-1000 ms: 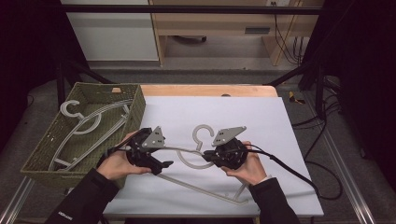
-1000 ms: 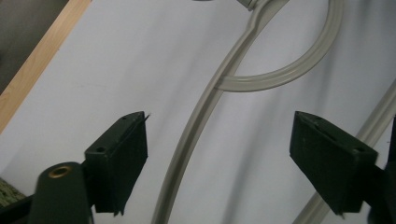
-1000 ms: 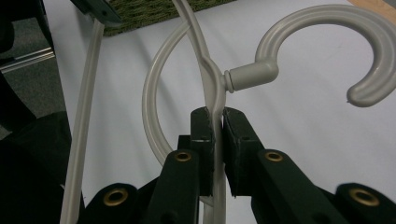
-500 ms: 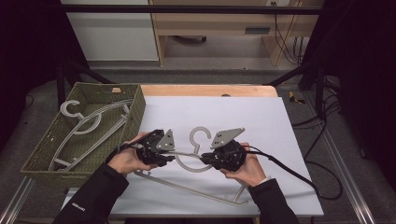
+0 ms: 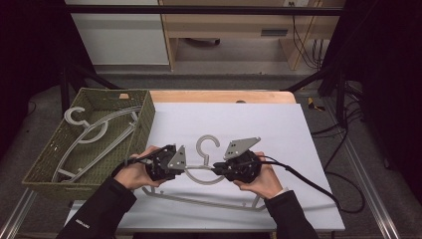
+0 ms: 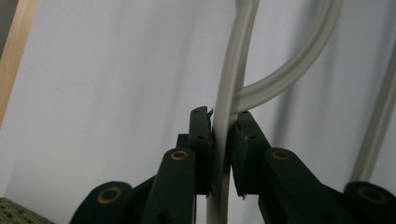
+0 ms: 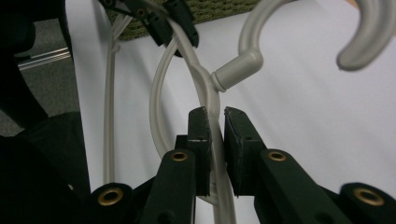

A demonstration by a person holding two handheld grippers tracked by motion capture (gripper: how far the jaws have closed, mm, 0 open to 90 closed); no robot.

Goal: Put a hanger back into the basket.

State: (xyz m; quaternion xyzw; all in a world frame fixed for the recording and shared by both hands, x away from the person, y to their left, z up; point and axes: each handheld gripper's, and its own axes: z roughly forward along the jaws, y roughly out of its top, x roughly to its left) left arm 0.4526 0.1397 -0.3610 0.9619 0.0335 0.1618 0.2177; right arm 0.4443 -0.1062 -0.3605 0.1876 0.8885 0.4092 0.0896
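I have both tools on the grey hanger (image 5: 201, 172) that lies on the white tabletop (image 5: 298, 129), near its 6 o'clock edge. From the high view, my left tool (image 5: 183, 169) comes in from 9 o'clock and my right tool (image 5: 217, 168) from 3 o'clock, and they face each other across the hanger's neck, just below the hook (image 5: 208, 145), which points toward 12 o'clock.

In the left gripper view, the left tool (image 6: 222, 135) has just been closing, and its jaws now stand nearly together, clamped on the thin upper arm of the hanger (image 6: 229, 93); the bar runs straight up between the pads toward 12 o'clock, and a curved strand of the hanger branches off toward 1 o'clock.

In the right gripper view, the right tool (image 7: 215, 126) is likewise clamped on the hanger (image 7: 212, 93), jaws drawn in tight on the narrow bar just short of the collar where the hook (image 7: 261, 42) begins. The hook sweeps off toward 1 o'clock. At 11 o'clock in the same view I see the left tool (image 7: 180, 35) pinching the opposite arm.

The hanger's lower bar rests on the tabletop at 6 o'clock of my hands. A green woven basket (image 5: 144, 119) sits at the tabletop's 9 o'clock side with another hanger (image 5: 84, 132) lying in it.
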